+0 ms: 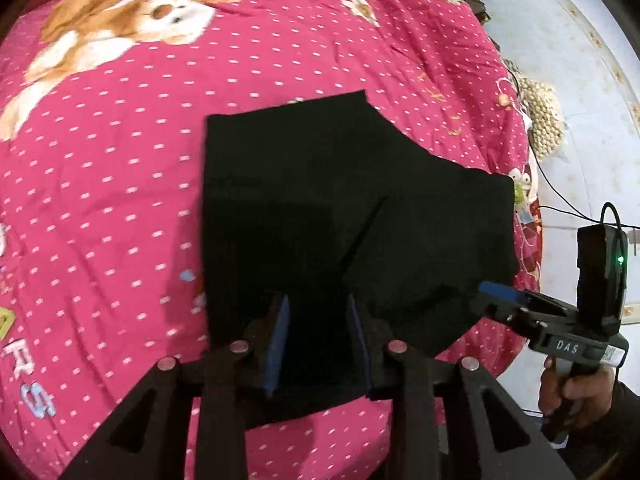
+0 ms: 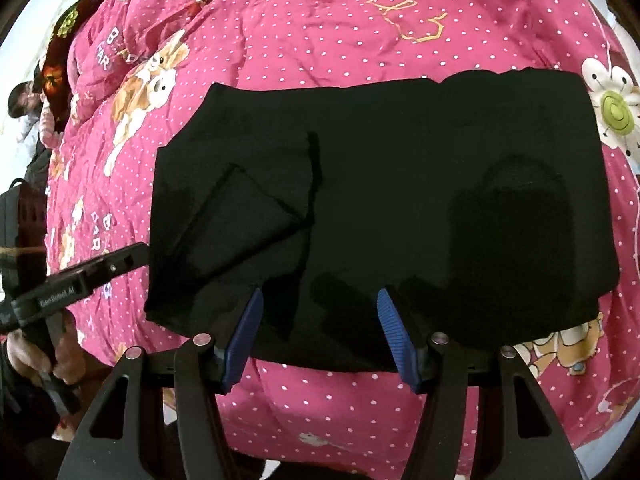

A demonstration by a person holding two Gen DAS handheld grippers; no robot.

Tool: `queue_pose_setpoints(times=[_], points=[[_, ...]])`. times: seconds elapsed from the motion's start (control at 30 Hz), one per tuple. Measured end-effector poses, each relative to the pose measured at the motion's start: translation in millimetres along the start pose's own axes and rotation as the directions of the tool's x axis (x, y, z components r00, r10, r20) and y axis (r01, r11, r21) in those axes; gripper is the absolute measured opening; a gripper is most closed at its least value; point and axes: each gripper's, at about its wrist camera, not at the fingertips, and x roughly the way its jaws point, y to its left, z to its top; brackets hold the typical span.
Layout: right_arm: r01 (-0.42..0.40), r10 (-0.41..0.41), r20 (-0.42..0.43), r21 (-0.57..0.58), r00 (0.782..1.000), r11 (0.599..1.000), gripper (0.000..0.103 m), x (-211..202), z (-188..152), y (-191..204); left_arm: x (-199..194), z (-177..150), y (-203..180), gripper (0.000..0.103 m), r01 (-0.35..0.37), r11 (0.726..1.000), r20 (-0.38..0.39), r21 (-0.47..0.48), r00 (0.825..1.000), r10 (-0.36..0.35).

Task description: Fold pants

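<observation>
Black pants (image 2: 380, 200) flat on pink dotted quilt (image 2: 320, 40), already folded into compact slab. Long axis runs left-right across right wrist view; near hem just past both tongs.

Left gripper (image 1: 318, 344): released, jaws straddle near-left edge, pads not visibly pinching cloth.

Right gripper (image 2: 320, 336): released, wide, hovering over near edge mid-span, nothing held.

Both about equally near; left sits over the end with loose diagonal flap. Next fold likely end-to-end along long axis.
</observation>
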Motion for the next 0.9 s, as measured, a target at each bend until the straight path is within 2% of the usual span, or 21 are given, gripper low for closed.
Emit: queue_pose_setpoints(times=[0.13, 0.27, 0.33, 0.4, 0.43, 0.5, 0.53, 0.57, 0.6, 0.7, 0.77, 0.8, 0.9], points=[[0.007, -0.007, -0.003, 0.007, 1.000, 1.000, 0.060, -1.1, -1.0, 0.1, 22.4, 18.3, -17.7, 0.039, 0.040, 0.999, -0.017, 0.014, 0.999, -0.040], [0.021, -0.021, -0.003, 0.022, 1.000, 1.000, 0.060, -5.6, -5.8, -4.6, 48.8, 24.1, -37.9, 0.043, 0.126, 0.991, -0.101, 0.040, 0.987, -0.122], [0.027, -0.027, -0.001, 0.039, 1.000, 0.999, 0.060, -9.3, -10.1, -10.2, 56.4, 17.8, -49.4, 0.043, 0.196, 0.979, -0.174, 0.052, 0.967, -0.184], [0.030, -0.031, 0.003, 0.055, 1.000, 0.998, 0.060, -12.3, -12.1, -15.5, 52.2, 6.3, -61.0, 0.043, 0.288, 0.954, -0.221, 0.078, 0.938, -0.265], [0.030, -0.031, 0.009, 0.067, 0.999, 0.997, 0.060, -14.2, -13.8, -19.0, 49.4, -1.5, -67.5, 0.043, 0.335, 0.938, -0.255, 0.092, 0.918, -0.303], [0.025, -0.026, 0.014, 0.084, 1.000, 0.996, 0.060, -15.2, -15.4, -23.0, 42.0, -15.3, -76.2, 0.043, 0.394, 0.912, -0.297, 0.112, 0.889, -0.348], [0.021, -0.023, 0.015, 0.090, 1.000, 0.996, 0.060, -15.1, -15.9, -24.1, 38.0, -20.8, -77.8, 0.043, 0.407, 0.906, -0.307, 0.116, 0.882, -0.357], [0.018, -0.020, 0.016, 0.093, 1.000, 0.995, 0.060, -14.7, -16.0, -24.5, 33.4, -24.3, -75.8, 0.043, 0.404, 0.908, -0.302, 0.113, 0.884, -0.356], [0.013, -0.014, 0.016, 0.096, 1.000, 0.995, 0.060, -14.0, -15.8, -24.8, 28.4, -25.1, -71.6, 0.043, 0.389, 0.916, -0.284, 0.104, 0.894, -0.347], [-0.014, 0.013, 0.013, 0.093, 1.000, 0.996, 0.060, -11.4, -14.4, -21.3, 6.8, -20.3, -48.5, 0.043, 0.324, 0.944, -0.184, 0.060, 0.933, -0.308], [-0.045, 0.044, 0.014, 0.085, 0.999, 0.995, 0.060, -9.7, -12.5, -17.3, -7.7, -13.1, -30.2, 0.043, 0.243, 0.969, -0.106, 0.038, 0.966, -0.238], [-0.066, 0.065, 0.012, 0.081, 0.998, 0.995, 0.060, -7.8, -10.9, -14.9, -14.6, -9.3, -21.1, 0.043, 0.207, 0.978, -0.074, 0.026, 0.976, -0.205], [-0.105, 0.105, 0.006, 0.060, 0.994, 0.993, 0.060, 0.3, -3.7, -6.9, -30.4, -0.5, 3.5, 0.043, 0.116, 0.993, -0.012, -0.013, 0.993, -0.116]])
